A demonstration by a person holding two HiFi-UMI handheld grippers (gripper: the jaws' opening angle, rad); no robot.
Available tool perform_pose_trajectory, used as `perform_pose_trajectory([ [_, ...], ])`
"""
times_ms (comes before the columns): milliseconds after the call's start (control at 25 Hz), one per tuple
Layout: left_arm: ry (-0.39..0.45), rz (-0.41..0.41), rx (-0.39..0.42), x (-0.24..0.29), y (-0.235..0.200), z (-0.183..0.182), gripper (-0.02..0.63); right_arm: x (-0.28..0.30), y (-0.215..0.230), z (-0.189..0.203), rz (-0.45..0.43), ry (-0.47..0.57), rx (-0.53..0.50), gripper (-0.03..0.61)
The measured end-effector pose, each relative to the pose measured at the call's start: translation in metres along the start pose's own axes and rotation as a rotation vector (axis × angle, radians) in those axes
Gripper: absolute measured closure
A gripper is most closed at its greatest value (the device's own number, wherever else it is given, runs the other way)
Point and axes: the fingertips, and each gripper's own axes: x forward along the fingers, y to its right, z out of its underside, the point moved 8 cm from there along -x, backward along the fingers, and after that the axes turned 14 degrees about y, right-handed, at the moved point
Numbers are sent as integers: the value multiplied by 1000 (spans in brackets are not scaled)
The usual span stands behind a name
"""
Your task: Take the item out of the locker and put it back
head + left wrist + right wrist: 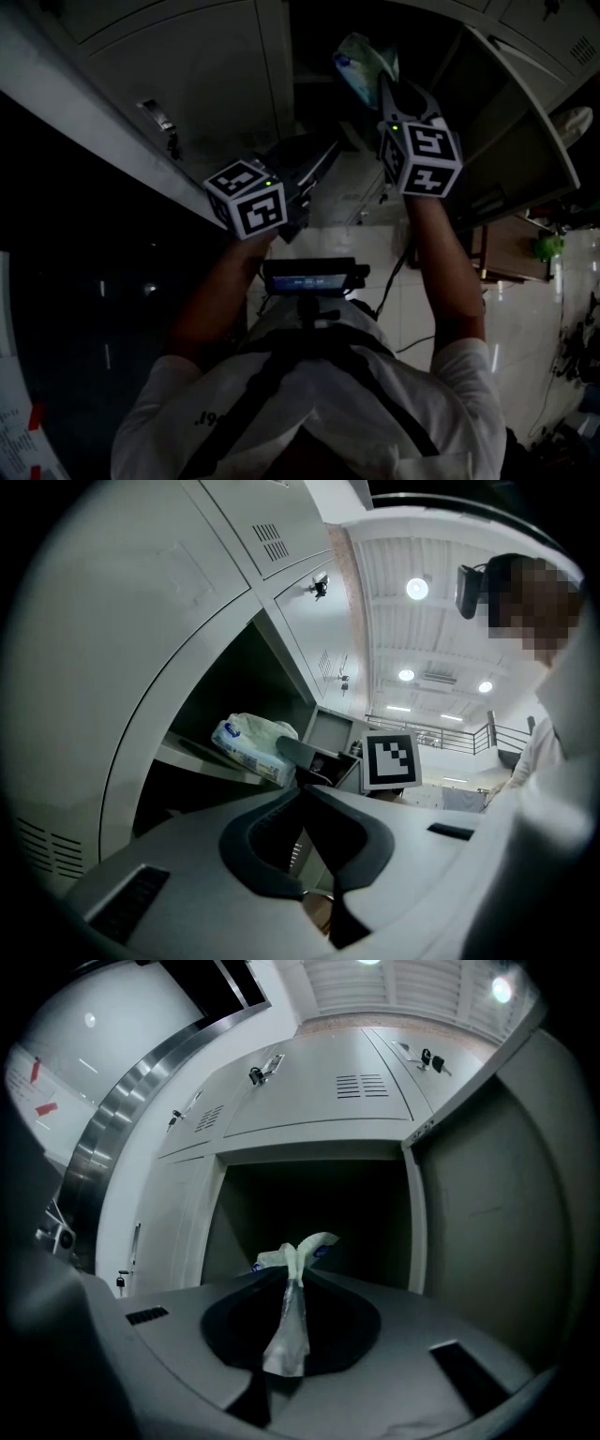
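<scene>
A white tissue pack (pixel 364 58) with blue print hangs at the mouth of the open locker compartment (pixel 314 37). My right gripper (pixel 386 86) is shut on it, pinching the pack's crimped plastic end (pixel 289 1321) between its jaws, with the pack's body (pixel 302 1252) bunched just past the tips. The dark compartment (pixel 319 1208) lies straight ahead of it. From the left gripper view the pack (pixel 246 744) hovers over the shelf edge (pixel 202 759). My left gripper (pixel 309 173) is lower and to the left, off the pack, its jaws (pixel 302 791) shut with nothing in them.
The compartment's door (pixel 525 122) stands swung open to the right (pixel 502 1194). Closed locker doors (pixel 187 66) with latches run to the left and above (pixel 361 1087). A device (pixel 309 278) is strapped to the person's chest. A wooden table (pixel 511 253) stands on the tiled floor.
</scene>
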Motion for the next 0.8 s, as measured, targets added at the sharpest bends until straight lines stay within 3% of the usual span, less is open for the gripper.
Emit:
perform_pose_trajectory([
  [800,12,-72,36,27,-14,-15,614,71,21,26,41,-91,-44,538],
])
